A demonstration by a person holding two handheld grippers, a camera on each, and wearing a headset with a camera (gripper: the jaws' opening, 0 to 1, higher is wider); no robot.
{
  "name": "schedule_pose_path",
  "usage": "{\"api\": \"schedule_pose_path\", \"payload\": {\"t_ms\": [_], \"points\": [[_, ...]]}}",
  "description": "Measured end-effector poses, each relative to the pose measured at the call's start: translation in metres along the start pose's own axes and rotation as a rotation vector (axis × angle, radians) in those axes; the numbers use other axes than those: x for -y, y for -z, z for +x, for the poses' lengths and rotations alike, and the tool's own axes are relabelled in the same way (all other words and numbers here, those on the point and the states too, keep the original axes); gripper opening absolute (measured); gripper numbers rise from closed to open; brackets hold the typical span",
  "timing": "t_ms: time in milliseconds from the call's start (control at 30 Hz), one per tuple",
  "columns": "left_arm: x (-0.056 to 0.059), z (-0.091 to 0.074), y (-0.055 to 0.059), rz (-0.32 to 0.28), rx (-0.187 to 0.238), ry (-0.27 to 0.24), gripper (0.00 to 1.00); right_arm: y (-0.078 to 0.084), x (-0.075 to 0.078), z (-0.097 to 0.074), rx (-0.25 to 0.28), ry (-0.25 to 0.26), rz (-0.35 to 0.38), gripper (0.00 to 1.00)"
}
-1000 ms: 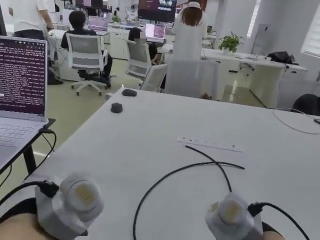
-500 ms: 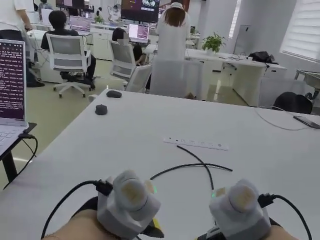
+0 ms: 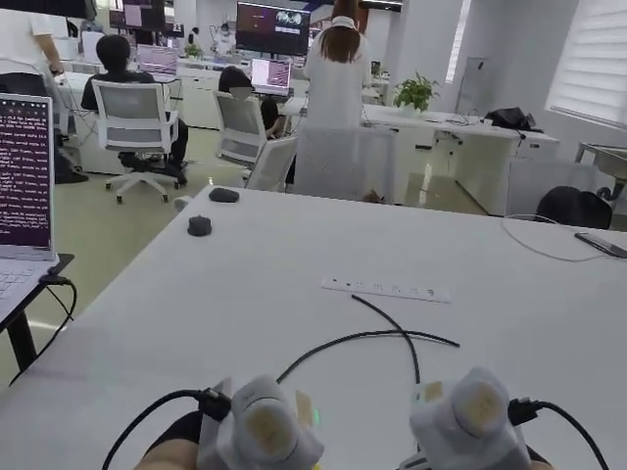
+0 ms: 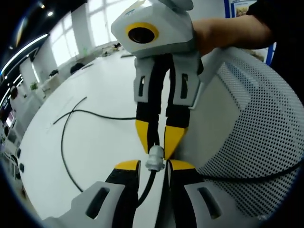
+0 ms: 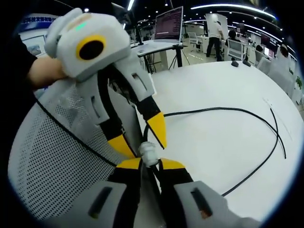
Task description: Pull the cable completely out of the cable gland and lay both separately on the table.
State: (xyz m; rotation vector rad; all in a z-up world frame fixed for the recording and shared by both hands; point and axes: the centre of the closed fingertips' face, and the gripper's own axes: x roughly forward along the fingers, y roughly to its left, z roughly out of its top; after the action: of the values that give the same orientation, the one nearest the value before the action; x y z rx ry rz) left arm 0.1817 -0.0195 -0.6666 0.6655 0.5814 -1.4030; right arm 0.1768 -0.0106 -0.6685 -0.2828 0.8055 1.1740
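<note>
Right gripper (image 5: 151, 164) clamped on white cable gland (image 5: 148, 154), left gripper (image 4: 155, 165) tips against it, grip unclear, black cable (image 4: 145, 187) between its jaws

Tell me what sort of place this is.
Most likely an open-plan office or lab: lit monitors, swivel chairs, and a laptop showing terminal text beside the white worktable.

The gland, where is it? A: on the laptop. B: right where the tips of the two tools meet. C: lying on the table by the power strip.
B: the white gland sits where the left tool and right tool meet tip to tip, with the cable in it.
</note>
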Motion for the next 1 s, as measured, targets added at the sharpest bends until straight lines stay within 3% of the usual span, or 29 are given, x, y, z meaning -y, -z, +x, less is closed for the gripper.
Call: {"api": "schedule_pose_path", "payload": {"t_ms": [100,167,400,700,767,900,967,1000], "points": [[0.001,0.0,0.0046,0.046,-0.032,0.003,0.18,-0.0015,-0.0016,0.0008,0.003,-0.001,-0.016,0.12],[0.0011,0.0011,0.0043,0.04,-0.032,0.0,0.17,-0.0008,-0.002,0.0016,0.001,-0.005,-0.024,0.13],[-0.0017,0.0023,0.0058,0.146,-0.07,-0.049,0.17,0.002,0.0035,0.0023,-0.021,0.034,-0.036,0.17],[0.0022,0.0068,0.0002,0.396,-0.129,-0.096,0.17,0.004,0.0006,0.0042,-0.042,0.019,-0.063,0.13],[0.0062,0.0079,0.001,0.388,-0.135,-0.084,0.17,0.0061,-0.0009,0.004,-0.05,0.01,-0.065,0.13],[0.0039,0.008,0.0026,0.384,-0.148,-0.087,0.16,0.0068,-0.0018,0.0058,-0.065,0.033,-0.144,0.12],[0.0042,0.008,0.0055,0.296,-0.142,-0.072,0.16,0.0066,-0.0023,0.0079,-0.077,0.044,-0.168,0.12],[0.0038,0.0082,0.0066,0.229,-0.137,-0.055,0.16,0.0076,-0.0014,0.0086,-0.096,0.056,-0.218,0.11]]}}
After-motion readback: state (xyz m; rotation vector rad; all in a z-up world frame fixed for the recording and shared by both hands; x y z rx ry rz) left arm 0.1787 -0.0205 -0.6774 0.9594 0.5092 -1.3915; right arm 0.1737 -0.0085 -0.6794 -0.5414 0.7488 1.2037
